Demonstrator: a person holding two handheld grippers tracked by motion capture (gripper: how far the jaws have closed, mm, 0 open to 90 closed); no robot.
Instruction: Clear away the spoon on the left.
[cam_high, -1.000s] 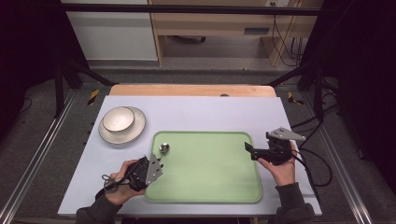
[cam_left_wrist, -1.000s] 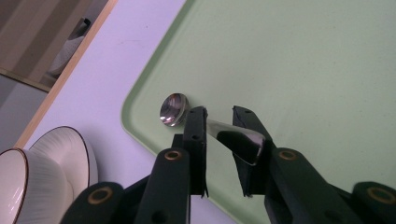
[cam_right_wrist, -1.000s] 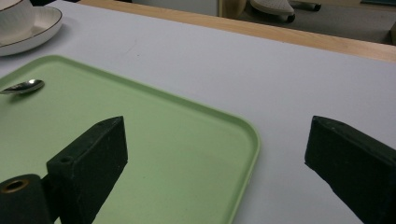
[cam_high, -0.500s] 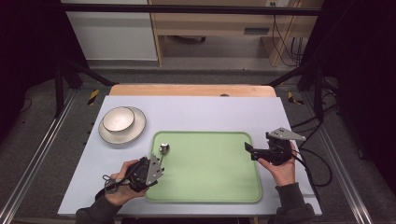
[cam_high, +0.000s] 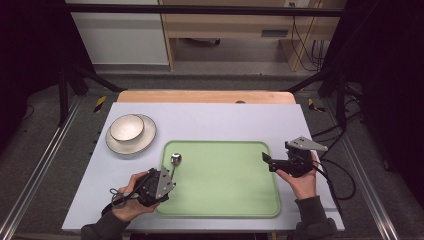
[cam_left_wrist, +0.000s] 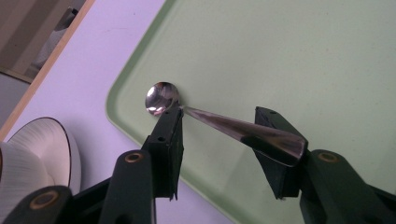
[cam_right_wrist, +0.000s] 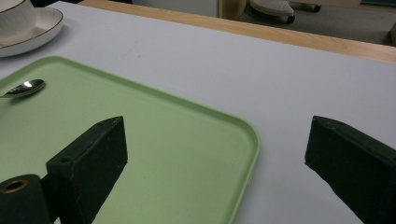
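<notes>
Lying on the green tray (cam_high: 225, 175) at its ten o'clock corner, the metal spoon (cam_left_wrist: 219, 123) sits with its bowl toward twelve and its handle crossing between the left gripper (cam_left_wrist: 222, 140) fingers. Those jaws have just been opening and now stand released, the handle end resting against one finger. At three o'clock the right gripper (cam_high: 266, 159) hangs wide and empty over the tray's edge. A cup on a saucer (cam_high: 131, 134) stands at ten o'clock.
</notes>
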